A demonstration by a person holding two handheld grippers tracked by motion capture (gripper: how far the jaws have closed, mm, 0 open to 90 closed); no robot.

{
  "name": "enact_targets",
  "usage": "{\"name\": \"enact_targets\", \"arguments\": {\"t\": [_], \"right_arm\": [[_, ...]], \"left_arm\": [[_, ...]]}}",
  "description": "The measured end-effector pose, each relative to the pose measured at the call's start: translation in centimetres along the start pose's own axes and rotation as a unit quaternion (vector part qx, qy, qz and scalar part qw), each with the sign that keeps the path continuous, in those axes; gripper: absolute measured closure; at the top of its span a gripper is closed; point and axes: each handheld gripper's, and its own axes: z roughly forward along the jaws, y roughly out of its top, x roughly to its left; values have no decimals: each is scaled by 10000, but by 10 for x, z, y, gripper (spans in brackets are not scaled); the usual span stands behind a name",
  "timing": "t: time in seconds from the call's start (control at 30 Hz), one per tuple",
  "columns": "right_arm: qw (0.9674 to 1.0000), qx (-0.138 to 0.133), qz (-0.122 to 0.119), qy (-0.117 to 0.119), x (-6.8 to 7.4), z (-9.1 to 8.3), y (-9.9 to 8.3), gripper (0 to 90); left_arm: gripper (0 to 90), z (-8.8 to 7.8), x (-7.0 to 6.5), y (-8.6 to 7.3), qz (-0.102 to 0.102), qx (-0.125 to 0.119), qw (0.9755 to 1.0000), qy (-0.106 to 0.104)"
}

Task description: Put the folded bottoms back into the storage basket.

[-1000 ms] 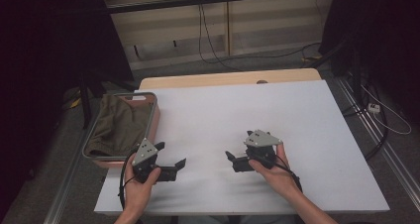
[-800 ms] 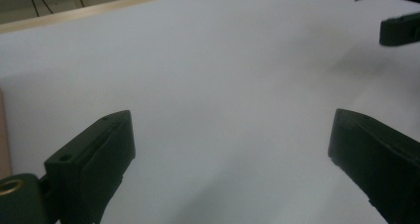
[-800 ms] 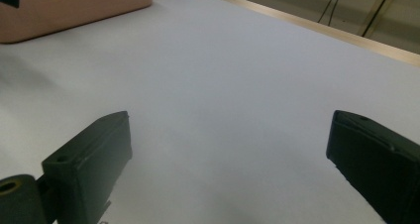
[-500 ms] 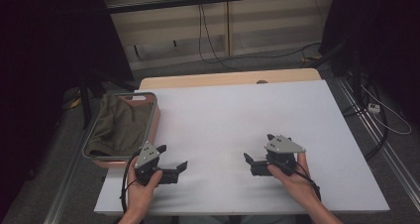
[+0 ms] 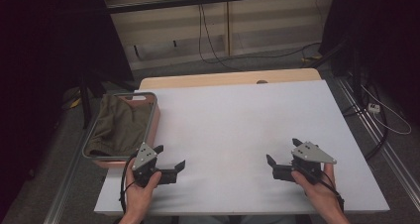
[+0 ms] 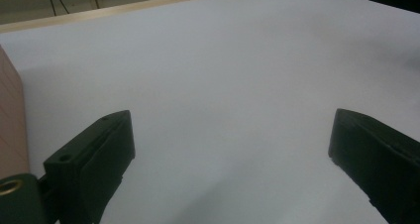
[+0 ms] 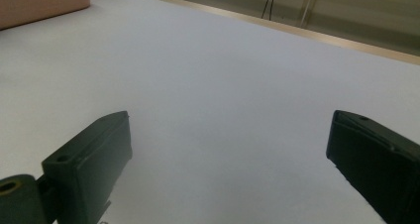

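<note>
We are holding both tongs low over the near edge of the white counter [image 5: 237,130], and nothing is gripped yet. The left tongs [image 5: 171,157] are sitting with jaws wide apart, just beside the near right corner of the pink tray [image 5: 154,119]; the right tongs [image 5: 283,159] are gaping too, well apart over bare surface at the near right. The olive cloth [image 5: 119,125] is lying crumpled inside the tray at the far left, touching neither tool. We are judging the step in hand to be reaching for that cloth. To do it well, we are turning the left tongs left toward the tray, lifting over its grey rim rather than nudging it, keeping the jaws spread until a raised fold is sitting between them, then closing firmly
</note>
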Motion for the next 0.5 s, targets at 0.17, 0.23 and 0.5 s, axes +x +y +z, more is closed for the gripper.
{"name": "enact_targets", "arguments": {"t": [0.17, 0.23, 0.5], "right_arm": [[9998, 85, 10, -192, -11, -7, -7, 35], [9996, 110, 11, -243, -15, -10, -10, 35], [9990, -61, 168, -419, -22, -19, -22, 32]], "left_arm": [[41, -1, -3, -1, -36, -23, 10000, 37], [41, -1, -3, -1, -81, -29, 10000, 43], [41, 1, -6, -5, -39, 45, 10000, 66]]}}
